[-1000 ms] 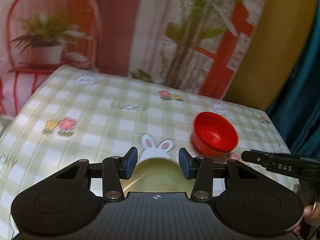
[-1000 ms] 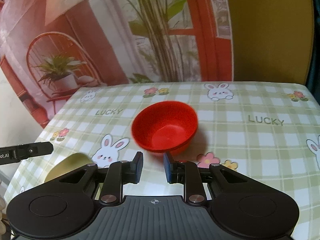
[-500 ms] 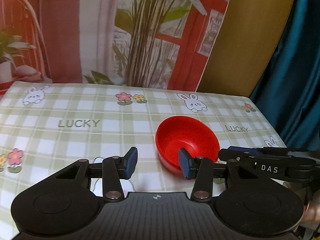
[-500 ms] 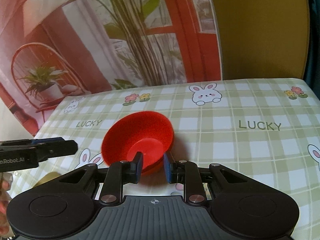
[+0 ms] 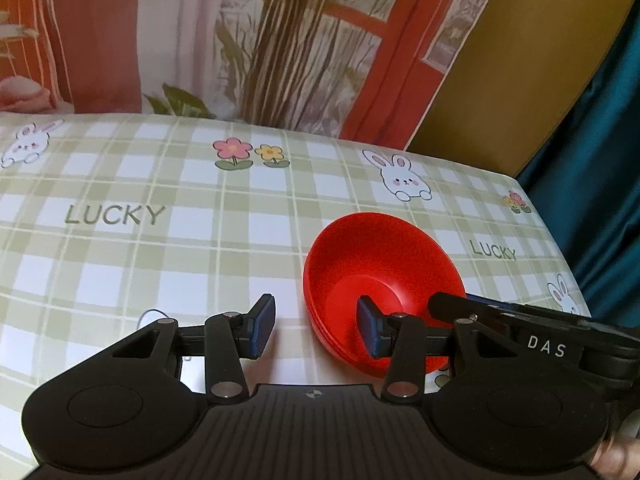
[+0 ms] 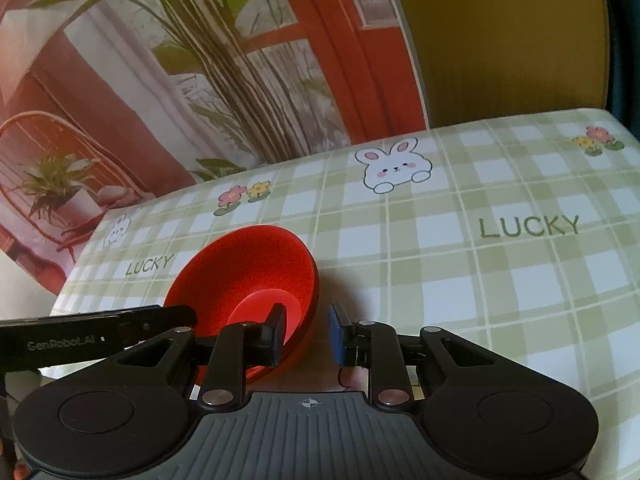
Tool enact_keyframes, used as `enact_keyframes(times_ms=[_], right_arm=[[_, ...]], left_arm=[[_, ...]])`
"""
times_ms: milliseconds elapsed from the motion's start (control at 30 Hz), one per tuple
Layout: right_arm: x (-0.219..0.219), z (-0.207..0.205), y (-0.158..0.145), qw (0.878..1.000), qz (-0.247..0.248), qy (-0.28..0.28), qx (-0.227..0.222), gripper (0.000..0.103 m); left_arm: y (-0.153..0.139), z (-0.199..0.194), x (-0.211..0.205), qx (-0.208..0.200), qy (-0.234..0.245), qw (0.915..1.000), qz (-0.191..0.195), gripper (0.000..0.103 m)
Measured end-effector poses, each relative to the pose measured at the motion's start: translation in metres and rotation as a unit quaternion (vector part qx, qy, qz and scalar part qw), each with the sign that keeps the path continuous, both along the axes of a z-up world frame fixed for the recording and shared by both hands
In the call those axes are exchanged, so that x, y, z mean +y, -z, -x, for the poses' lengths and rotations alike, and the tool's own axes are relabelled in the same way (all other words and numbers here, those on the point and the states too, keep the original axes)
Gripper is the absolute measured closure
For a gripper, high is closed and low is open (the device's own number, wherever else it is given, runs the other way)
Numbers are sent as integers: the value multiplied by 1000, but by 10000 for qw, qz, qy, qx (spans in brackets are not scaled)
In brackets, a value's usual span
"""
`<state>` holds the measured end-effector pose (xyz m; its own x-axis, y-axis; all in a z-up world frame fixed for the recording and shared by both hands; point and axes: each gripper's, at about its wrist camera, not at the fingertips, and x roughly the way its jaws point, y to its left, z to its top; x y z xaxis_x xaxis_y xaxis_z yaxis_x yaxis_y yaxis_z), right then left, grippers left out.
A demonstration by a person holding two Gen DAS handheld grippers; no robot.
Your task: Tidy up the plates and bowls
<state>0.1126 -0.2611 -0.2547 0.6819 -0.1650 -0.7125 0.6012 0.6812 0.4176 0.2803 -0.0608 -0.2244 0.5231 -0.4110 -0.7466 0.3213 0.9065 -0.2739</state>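
A red bowl (image 5: 380,264) sits on the checked tablecloth; it looks like a stack of nested bowls, with several rims showing at its near side. My left gripper (image 5: 316,330) is open, its right finger inside the bowl and its left finger outside, straddling the near-left rim. In the right wrist view the red bowl (image 6: 248,272) lies left of centre. My right gripper (image 6: 306,334) is open, its left finger inside the bowl and its right finger outside, straddling the near-right rim. Each gripper's finger shows in the other's view.
The green-and-white checked tablecloth (image 5: 160,248) with rabbits, flowers and "LUCKY" print covers the table. A printed backdrop of plants and a red door (image 6: 240,80) stands behind the far edge. A teal curtain (image 5: 600,160) hangs at the right.
Both grippers have closed in on the red bowl from either side until their fingers straddle its rim. The left view swung right, and the yellow-green plate seen under it earlier has left view.
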Motion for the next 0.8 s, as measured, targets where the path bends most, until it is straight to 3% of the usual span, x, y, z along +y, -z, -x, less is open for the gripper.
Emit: enact_keyframes(times_ms=[267, 433, 800], right_arm=[[-2, -4, 2, 9997, -209, 91, -88, 84], [-3, -4, 2, 9995, -244, 153, -90, 86], [0, -5, -2, 9994, -288, 170, -74, 89]], left_arm=[[10, -4, -5, 135, -14, 9999, 88, 62], [13, -7, -5, 141, -112, 9997, 158, 87], [11, -4, -3, 40, -170, 9998, 83, 88]])
